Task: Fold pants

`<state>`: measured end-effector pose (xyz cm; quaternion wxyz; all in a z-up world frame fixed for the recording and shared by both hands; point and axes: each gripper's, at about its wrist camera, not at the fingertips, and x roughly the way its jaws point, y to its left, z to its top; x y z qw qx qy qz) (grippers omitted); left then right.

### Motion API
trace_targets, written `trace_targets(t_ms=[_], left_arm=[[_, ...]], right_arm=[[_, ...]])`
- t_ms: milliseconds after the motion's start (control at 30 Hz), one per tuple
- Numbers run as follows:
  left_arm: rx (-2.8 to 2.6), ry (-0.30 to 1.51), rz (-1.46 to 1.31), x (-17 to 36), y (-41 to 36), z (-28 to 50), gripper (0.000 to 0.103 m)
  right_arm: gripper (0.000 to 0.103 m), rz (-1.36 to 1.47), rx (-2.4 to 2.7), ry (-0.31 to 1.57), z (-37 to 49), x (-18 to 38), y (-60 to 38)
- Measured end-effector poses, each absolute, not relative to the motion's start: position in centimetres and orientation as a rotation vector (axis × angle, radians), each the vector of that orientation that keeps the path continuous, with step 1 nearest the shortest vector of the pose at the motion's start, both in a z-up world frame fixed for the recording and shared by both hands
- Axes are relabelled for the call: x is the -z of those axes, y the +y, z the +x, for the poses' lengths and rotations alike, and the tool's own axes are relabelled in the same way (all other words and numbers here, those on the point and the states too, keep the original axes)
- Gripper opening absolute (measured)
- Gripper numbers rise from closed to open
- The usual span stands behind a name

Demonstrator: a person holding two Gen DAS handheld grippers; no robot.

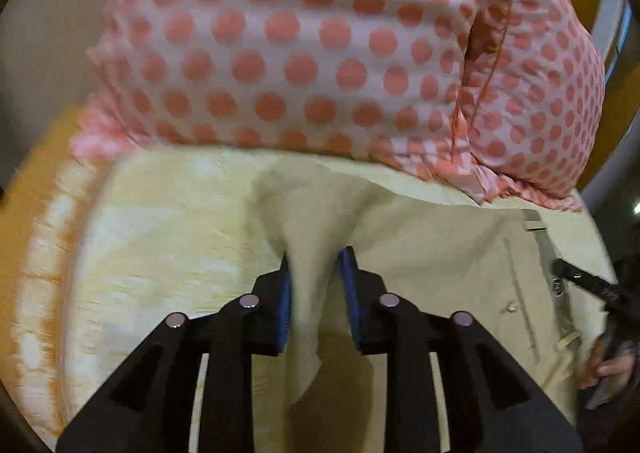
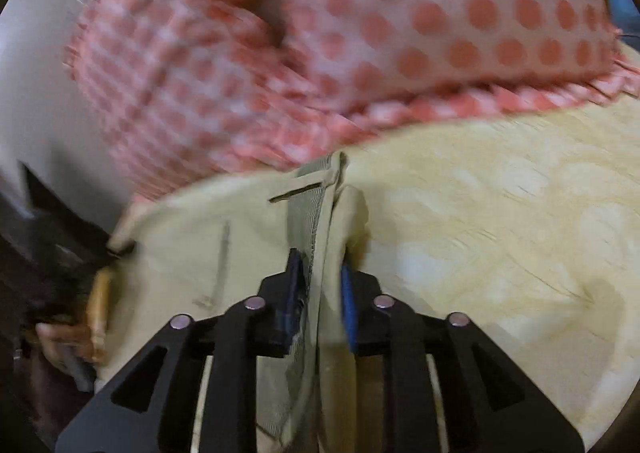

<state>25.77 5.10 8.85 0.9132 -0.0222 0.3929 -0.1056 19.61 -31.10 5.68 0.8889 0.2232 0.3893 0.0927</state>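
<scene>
Beige pants [image 1: 432, 249] lie on a yellow bedspread [image 1: 160, 253]. My left gripper [image 1: 314, 257] is shut on a raised fold of the pants fabric, which hangs between its blue pads. The waistband with belt loops shows at the right of the left wrist view, where the right gripper's black tip [image 1: 576, 277] reaches in. In the right wrist view my right gripper [image 2: 320, 261] is shut on the pants [image 2: 192, 237] at the waistband edge, lifting it off the bedspread [image 2: 500, 213].
A large pink pillow with coral polka dots [image 1: 312, 45] lies just beyond the pants and fills the top of both views [image 2: 400, 21]. A hand shows at the right edge [image 1: 612, 369] and at the left edge of the right wrist view [image 2: 60, 337]. The bed edge curves at the left.
</scene>
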Motion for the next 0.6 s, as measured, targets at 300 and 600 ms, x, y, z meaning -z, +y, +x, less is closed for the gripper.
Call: trace_targets(t_ms=[300,600], left_arm=[[0.519,0.981,-0.147,-5.5,2.0,19.3,0.056],[0.262,0.743,0.015,-6.7,2.2,9.1,0.095]], right_arm=[[0.088,0.488,-0.446,0.915,16.4,-4.3,-26.8],[0.102,0.336,-0.226,0.759,6.6,-5.0,-24.1]])
